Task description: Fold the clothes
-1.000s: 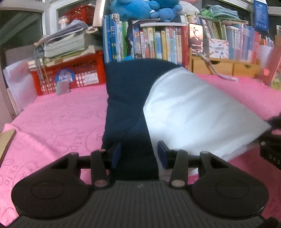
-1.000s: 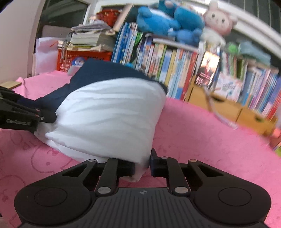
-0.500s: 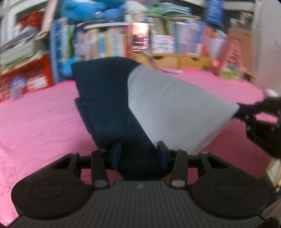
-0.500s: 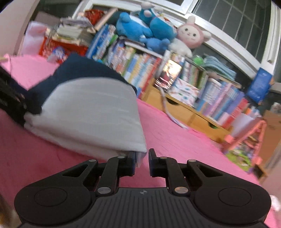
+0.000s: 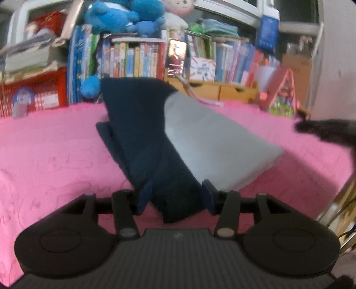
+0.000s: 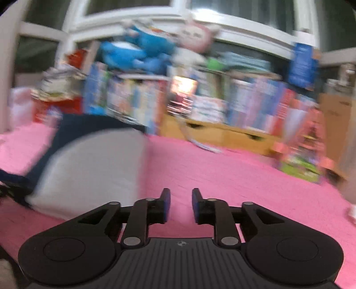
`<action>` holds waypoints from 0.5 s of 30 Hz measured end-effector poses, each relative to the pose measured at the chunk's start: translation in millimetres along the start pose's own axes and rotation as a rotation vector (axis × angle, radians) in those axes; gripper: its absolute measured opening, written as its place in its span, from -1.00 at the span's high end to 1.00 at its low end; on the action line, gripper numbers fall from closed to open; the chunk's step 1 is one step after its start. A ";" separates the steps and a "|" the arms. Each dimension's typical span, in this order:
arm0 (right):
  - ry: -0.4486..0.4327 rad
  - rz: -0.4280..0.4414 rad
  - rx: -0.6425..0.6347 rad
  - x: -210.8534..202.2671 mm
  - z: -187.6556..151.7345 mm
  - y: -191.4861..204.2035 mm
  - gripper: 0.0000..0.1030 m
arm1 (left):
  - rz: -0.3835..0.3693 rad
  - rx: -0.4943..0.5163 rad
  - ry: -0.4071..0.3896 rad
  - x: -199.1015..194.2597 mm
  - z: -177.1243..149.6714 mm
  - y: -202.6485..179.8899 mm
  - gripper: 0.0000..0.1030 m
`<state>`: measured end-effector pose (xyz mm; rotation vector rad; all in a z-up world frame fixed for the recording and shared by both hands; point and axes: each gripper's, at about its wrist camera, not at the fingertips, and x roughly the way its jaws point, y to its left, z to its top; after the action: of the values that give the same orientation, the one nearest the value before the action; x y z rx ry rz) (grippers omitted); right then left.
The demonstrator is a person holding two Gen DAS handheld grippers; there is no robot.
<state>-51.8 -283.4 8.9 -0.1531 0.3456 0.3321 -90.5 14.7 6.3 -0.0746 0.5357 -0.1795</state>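
Observation:
A folded garment point(image 5: 144, 133), navy on the left and pale grey-white point(image 5: 211, 144) on the right, lies flat on the pink cloth point(image 5: 55, 144). My left gripper point(image 5: 175, 196) straddles its near navy end. Its jaws are opening, and the pads stand just off the fabric with pink showing beside the left one. My right gripper point(image 6: 180, 205) is off to the right of the garment point(image 6: 93, 166). Its jaws are opening too, and only pink cloth shows between them. In the left wrist view it is a dark blur point(image 5: 322, 131) at the right edge.
Along the back run a row of books point(image 5: 138, 60), a red basket point(image 5: 44, 93) under stacked papers, blue plush toys point(image 5: 124, 17), a wooden drawer box point(image 5: 222, 91) and a pink house-shaped toy point(image 5: 282, 95). The pink cloth's edge drops off at the right.
The right gripper let go of the white corner and drew away to the right. The garment sank flat. The left jaws widened around the navy end as that view swung right.

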 end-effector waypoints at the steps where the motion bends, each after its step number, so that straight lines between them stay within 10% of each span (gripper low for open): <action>1: -0.007 0.047 -0.013 5.3 5.0 13.7 0.51 | 0.006 -0.011 -0.006 -5.0 2.3 3.7 0.05; 8: 0.007 0.193 -0.238 49.7 13.5 115.5 0.49 | 0.073 0.047 -0.142 -26.4 59.4 23.9 -0.09; 15: 0.027 0.287 -0.293 53.7 -6.3 158.0 0.45 | 0.075 0.202 -0.177 59.0 106.0 -6.5 -0.09</action>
<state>-60.4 -121.3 -30.4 -0.3976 0.3449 0.6651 12.8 -0.4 68.4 0.1256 0.3408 -0.1515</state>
